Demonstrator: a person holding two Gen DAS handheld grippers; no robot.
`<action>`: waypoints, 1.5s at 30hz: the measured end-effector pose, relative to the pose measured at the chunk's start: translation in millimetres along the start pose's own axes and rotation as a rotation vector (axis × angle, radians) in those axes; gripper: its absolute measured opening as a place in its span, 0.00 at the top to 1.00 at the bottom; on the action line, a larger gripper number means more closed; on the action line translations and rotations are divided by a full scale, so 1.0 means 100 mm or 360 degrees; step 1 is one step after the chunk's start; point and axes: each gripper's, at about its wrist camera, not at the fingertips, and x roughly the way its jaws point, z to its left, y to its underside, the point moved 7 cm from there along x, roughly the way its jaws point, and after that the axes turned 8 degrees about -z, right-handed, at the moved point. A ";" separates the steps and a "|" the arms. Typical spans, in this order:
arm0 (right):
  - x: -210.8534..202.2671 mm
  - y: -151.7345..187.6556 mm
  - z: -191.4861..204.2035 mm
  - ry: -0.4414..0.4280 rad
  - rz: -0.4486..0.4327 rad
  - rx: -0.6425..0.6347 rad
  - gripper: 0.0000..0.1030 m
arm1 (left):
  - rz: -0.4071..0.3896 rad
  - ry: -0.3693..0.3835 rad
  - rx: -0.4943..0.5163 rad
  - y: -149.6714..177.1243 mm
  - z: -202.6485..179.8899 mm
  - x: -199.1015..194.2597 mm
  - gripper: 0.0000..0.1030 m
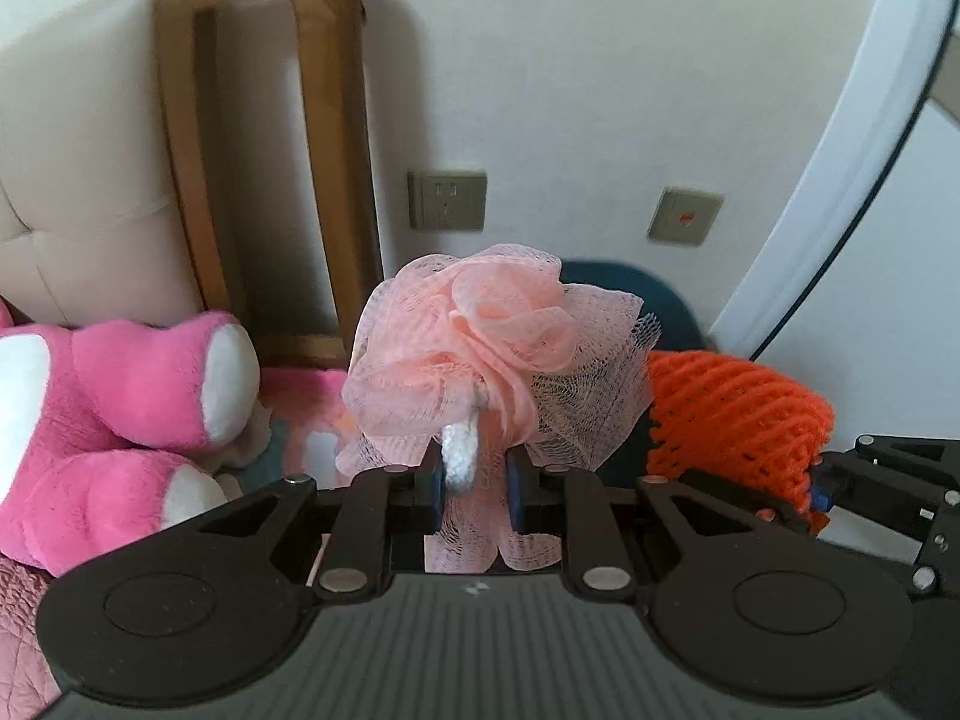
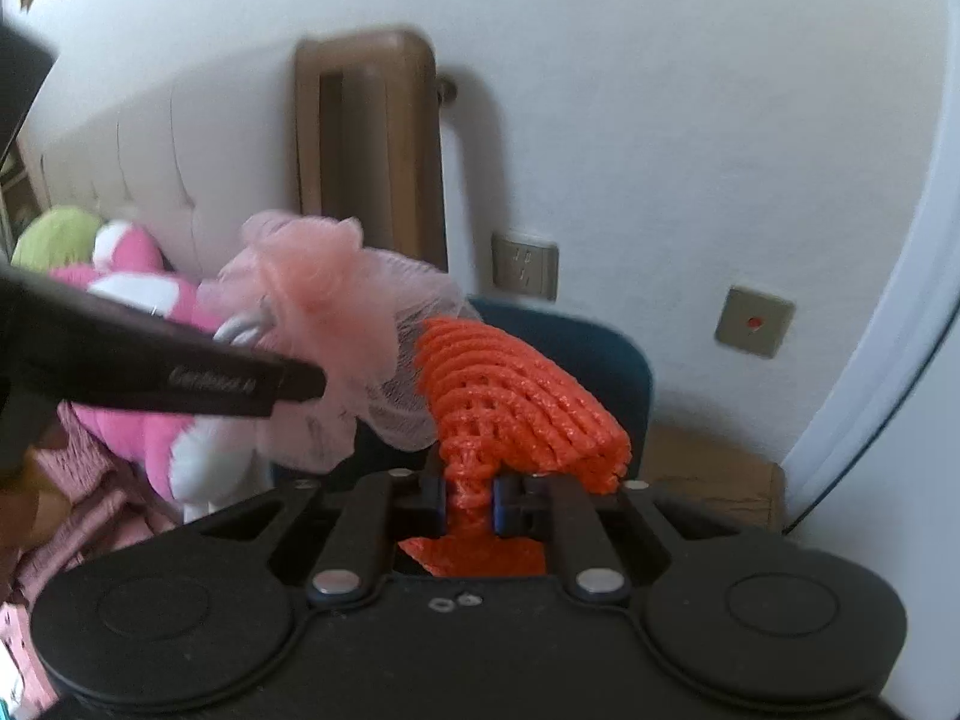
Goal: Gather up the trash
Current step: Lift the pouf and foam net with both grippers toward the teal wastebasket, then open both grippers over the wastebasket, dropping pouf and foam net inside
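Between the left tongs [image 1: 474,483], a pink mesh bath pouf [image 1: 480,354] was pinched only by its loose skirt and white cord; just beside it, the right tongs [image 2: 470,495] squeezed an orange foam net sleeve [image 2: 516,396] by a thin neck. Either could probably slip free or snag the other.

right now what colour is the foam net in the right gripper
Bright orange; the foam net shows best in the right wrist view, pinched in the right gripper.
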 end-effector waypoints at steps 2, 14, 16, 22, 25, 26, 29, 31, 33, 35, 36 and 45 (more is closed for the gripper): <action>0.15 0.06 -0.04 -0.0007 0.0069 -0.0028 0.88 | 0.0059 -0.0004 0.0003 0.02 -0.05 0.18 0.82; 0.56 0.33 -0.05 -0.0122 0.0313 -0.0166 0.80 | 0.0291 -0.0038 0.0040 0.33 -0.27 0.75 0.82; 0.59 0.33 -0.07 -0.0117 0.0319 -0.0172 0.79 | 0.0303 -0.0034 0.0036 0.36 -0.28 0.80 0.81; 0.64 0.33 -0.13 -0.0140 0.0334 -0.0160 0.68 | 0.0320 -0.0042 0.0001 0.40 -0.26 0.89 0.69; 0.63 0.34 -0.14 -0.0137 0.0335 -0.0181 0.60 | 0.0300 -0.0051 -0.0004 0.40 -0.24 0.85 0.57; 0.62 0.34 -0.15 -0.0129 0.0335 -0.0183 0.58 | 0.0283 -0.0053 -0.0007 0.39 -0.23 0.83 0.51; 0.55 0.35 -0.18 -0.0124 0.0332 -0.0166 0.44 | 0.0236 -0.0008 -0.0040 0.36 -0.21 0.74 0.35; 0.48 0.32 -0.20 -0.0132 0.0305 -0.0137 0.39 | 0.0204 0.0001 -0.0042 0.33 -0.21 0.66 0.35; 0.40 0.29 -0.20 -0.0131 0.0277 -0.0121 0.38 | 0.0186 0.0018 -0.0037 0.31 -0.21 0.59 0.35; 0.33 0.26 -0.19 -0.0143 0.0258 -0.0111 0.37 | 0.0156 0.0018 -0.0021 0.30 -0.20 0.48 0.35; 0.28 0.24 -0.18 -0.0142 0.0246 -0.0111 0.36 | 0.0143 0.0023 -0.0014 0.30 -0.21 0.41 0.35; -0.15 0.17 -0.08 -0.0106 0.0131 -0.0062 0.30 | -0.0020 0.0074 0.0038 0.32 -0.12 -0.25 0.35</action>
